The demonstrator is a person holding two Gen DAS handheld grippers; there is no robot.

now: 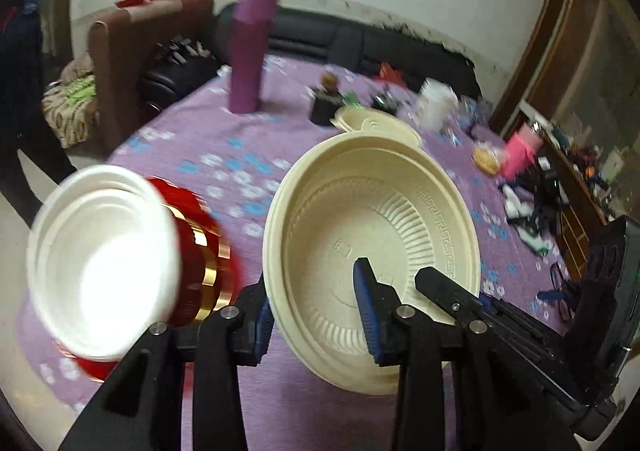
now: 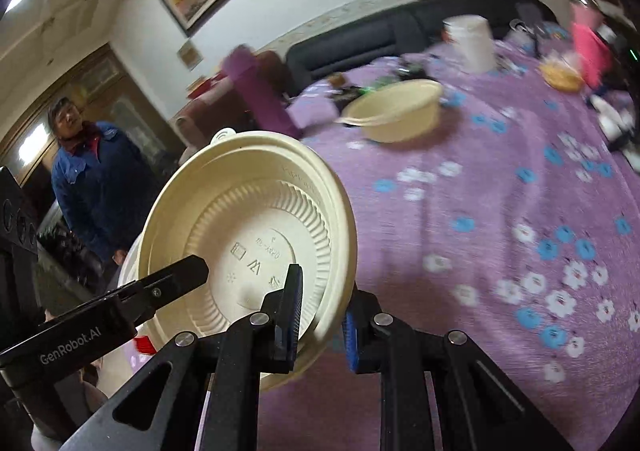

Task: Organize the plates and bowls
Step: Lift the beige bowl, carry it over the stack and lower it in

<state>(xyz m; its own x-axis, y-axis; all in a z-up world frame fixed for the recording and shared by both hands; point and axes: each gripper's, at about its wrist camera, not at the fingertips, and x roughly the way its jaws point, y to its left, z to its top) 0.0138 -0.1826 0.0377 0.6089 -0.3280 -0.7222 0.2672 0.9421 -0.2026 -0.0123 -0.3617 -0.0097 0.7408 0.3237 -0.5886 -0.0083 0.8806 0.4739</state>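
At the left edge of the table a white bowl (image 1: 100, 263) is sitting nested in a red and gold stack (image 1: 204, 263), which is looking like sorting already done. Next to it the left gripper (image 1: 312, 283) is standing with its jaws apart around the near rim of the cream bowl (image 1: 360, 211), one pad outside the rim and one inside; it is looking released rather than clamped. The bowl is hanging tilted in the air above the cloth, and the right gripper (image 2: 324, 291) is carrying it, clenched tight on the rim. Farther back a second cream bowl (image 2: 396, 111) is waiting on the table, seemingly the place where this one is heading, so I am judging the job as partly done with at least this stacking left.

A purple flowered cloth (image 1: 200, 139) is covering the table. From left to right along its far side, a tall purple flask (image 1: 252, 55), a white tub (image 1: 436, 103) and a pink object (image 1: 520, 155) are crowding it. A dark sofa (image 1: 360, 39) is running behind, and a person in a blue jacket (image 2: 100, 179) is standing by
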